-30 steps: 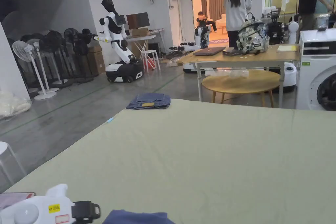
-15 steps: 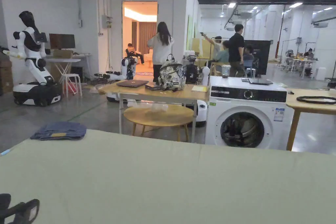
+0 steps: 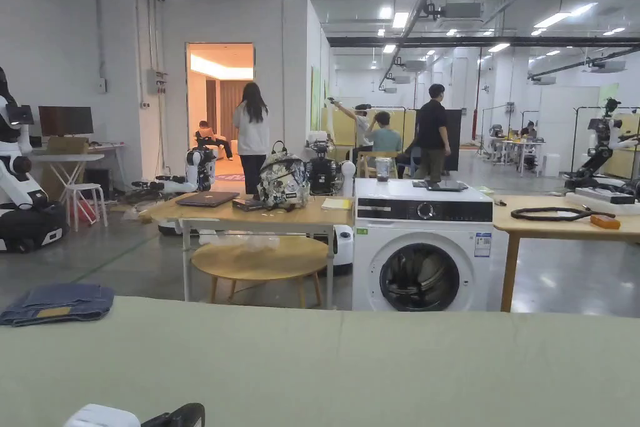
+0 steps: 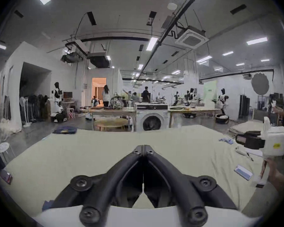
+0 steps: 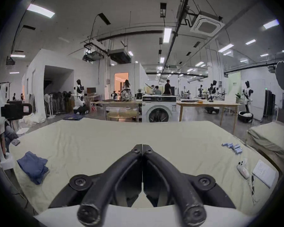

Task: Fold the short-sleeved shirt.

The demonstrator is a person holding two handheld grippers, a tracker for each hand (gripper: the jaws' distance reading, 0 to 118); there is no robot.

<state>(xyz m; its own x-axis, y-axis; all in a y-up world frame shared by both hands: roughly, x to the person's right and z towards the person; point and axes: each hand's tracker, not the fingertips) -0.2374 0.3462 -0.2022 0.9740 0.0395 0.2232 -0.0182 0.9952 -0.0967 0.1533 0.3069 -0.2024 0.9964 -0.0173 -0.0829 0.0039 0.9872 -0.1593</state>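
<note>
A crumpled dark blue short-sleeved shirt (image 5: 33, 166) lies on the pale green table (image 5: 121, 137) near its left front corner, in the right gripper view. A corner of the shirt (image 4: 46, 203) peeks in at the bottom left of the left gripper view. My left gripper (image 4: 143, 146) hovers over bare table, its jaws shut with nothing between them. My right gripper (image 5: 142, 145) is likewise shut on nothing, to the right of the shirt and apart from it. The head view catches the left gripper (image 3: 187, 412) at its bottom edge.
A folded blue garment (image 3: 56, 303) sits on the far left corner of the table (image 3: 375, 353). Small blue items (image 5: 233, 147), a white device (image 5: 243, 168) and a paper (image 5: 264, 173) lie along the right side. A washing machine (image 3: 422, 253) and wooden tables stand beyond.
The head camera has swung up and to the right, bringing the washing machine into the picture. The folded garment and the table look unmoved.
</note>
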